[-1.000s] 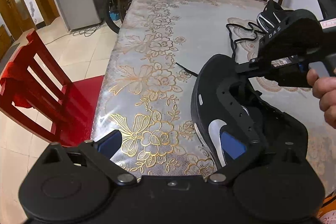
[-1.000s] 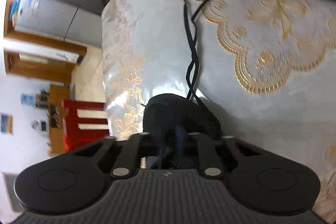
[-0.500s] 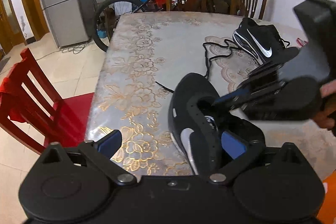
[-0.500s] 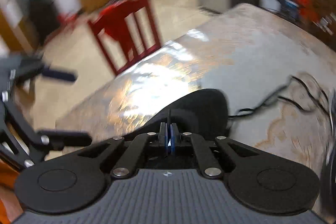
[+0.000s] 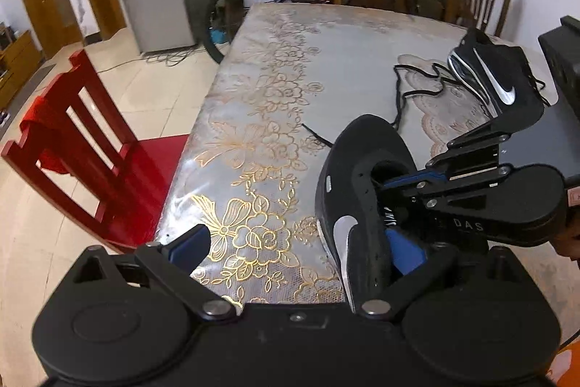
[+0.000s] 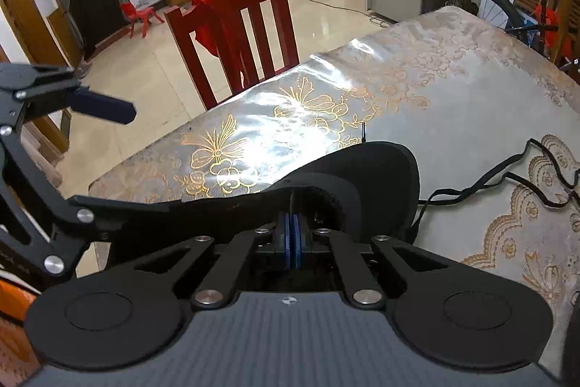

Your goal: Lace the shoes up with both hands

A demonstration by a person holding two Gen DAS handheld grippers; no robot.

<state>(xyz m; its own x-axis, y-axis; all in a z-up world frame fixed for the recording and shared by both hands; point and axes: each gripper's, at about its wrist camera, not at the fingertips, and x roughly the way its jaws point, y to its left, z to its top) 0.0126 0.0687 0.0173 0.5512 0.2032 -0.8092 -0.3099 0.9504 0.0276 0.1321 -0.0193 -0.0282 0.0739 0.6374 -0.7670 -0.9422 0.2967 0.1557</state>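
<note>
While my left gripper [image 5: 301, 245] stands spread, one blue finger [image 5: 404, 247] sits inside the near shoe [image 5: 357, 191], the other off its side above the floral table [image 5: 261, 140]. From my right wrist, my right gripper [image 6: 291, 234] is pressed together, apparently pinching the black lace [image 6: 291, 202] at the shoe's opening; a red chair [image 6: 235, 35] stands beyond.

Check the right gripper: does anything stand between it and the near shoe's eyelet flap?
Nothing visible does. The right gripper sits shut on a thin black lace inside the near shoe, right beside its eyelet flap.
</note>
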